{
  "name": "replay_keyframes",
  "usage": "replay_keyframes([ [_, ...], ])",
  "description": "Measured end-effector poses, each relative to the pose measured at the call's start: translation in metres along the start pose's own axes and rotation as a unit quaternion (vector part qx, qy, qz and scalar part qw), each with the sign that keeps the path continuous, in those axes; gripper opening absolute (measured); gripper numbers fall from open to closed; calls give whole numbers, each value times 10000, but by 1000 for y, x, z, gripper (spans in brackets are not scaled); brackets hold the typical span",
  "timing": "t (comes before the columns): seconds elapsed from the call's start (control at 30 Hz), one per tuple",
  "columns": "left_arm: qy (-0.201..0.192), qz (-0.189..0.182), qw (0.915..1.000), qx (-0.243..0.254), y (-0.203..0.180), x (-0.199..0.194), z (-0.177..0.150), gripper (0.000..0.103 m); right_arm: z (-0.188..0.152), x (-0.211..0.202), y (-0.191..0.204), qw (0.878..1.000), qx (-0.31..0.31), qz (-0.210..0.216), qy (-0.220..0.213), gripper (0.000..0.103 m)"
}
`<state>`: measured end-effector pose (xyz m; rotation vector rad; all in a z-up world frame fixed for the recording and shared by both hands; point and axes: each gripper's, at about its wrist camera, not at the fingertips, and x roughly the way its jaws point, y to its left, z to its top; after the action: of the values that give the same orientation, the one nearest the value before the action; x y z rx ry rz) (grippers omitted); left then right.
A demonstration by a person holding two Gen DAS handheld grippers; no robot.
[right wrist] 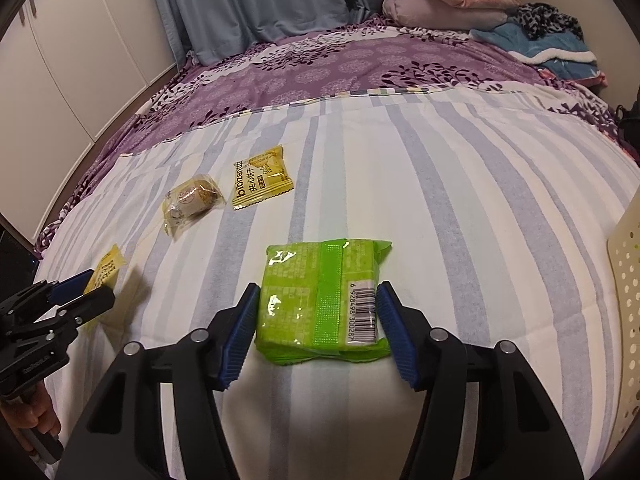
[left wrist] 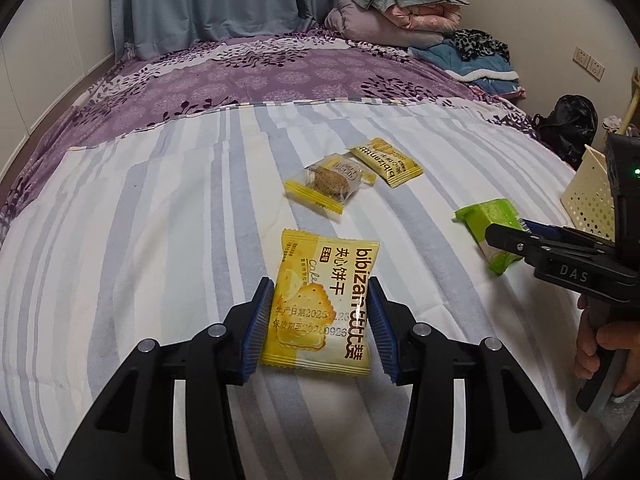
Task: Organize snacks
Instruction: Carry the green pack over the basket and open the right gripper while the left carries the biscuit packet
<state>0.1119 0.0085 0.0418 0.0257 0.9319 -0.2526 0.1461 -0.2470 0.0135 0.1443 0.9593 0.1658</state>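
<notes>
On the striped bedsheet (left wrist: pixel 160 220), my left gripper (left wrist: pixel 319 284) is shut on a yellow biscuit packet (left wrist: pixel 320 304), blue pads pressing its two long sides. The right wrist view shows that left gripper (right wrist: pixel 92 284) with the packet (right wrist: pixel 106 270) raised slightly, its shadow on the sheet. My right gripper (right wrist: pixel 319 286) is shut on a green snack pack (right wrist: pixel 320 300), barcode side up; it also appears at the right of the left wrist view, right gripper (left wrist: pixel 508 232) on the green pack (left wrist: pixel 488 220). A clear-wrapped round pastry (left wrist: pixel 328 182) and a second yellow biscuit packet (left wrist: pixel 386 162) lie farther back.
A cream perforated basket (left wrist: pixel 588 196) stands at the bed's right edge. Folded quilts (left wrist: pixel 392 12) and clothes (left wrist: pixel 472 60) are piled at the far end on the purple cover. A black bag (left wrist: pixel 568 128) sits beyond the right edge. White cabinets (right wrist: pixel 60 80) line the left.
</notes>
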Motion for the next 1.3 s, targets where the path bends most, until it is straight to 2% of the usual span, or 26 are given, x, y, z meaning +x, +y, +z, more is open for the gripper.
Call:
replay_keyframes([
  [0.17,-184,-95,9998,0,-9,-23,2,48,-3,-22,-2,9998,75,96,-172,58],
  [0.43,-435,-193,9989,-30,-25,-56,9,48,-8,-79,-14,9971,280,200,-681,58],
  [0.73,-705,-278,9967,281,-61,-88,18,48,-19,-146,-44,9896,615,167,-1291,58],
  [1.0,-871,-453,9933,612,-100,-108,25,48,-29,-199,-90,9788,975,-178,-1791,59],
  [1.3,-948,-723,9882,959,-141,-117,27,48,-39,-235,-153,9651,1430,-777,-2053,59],
])
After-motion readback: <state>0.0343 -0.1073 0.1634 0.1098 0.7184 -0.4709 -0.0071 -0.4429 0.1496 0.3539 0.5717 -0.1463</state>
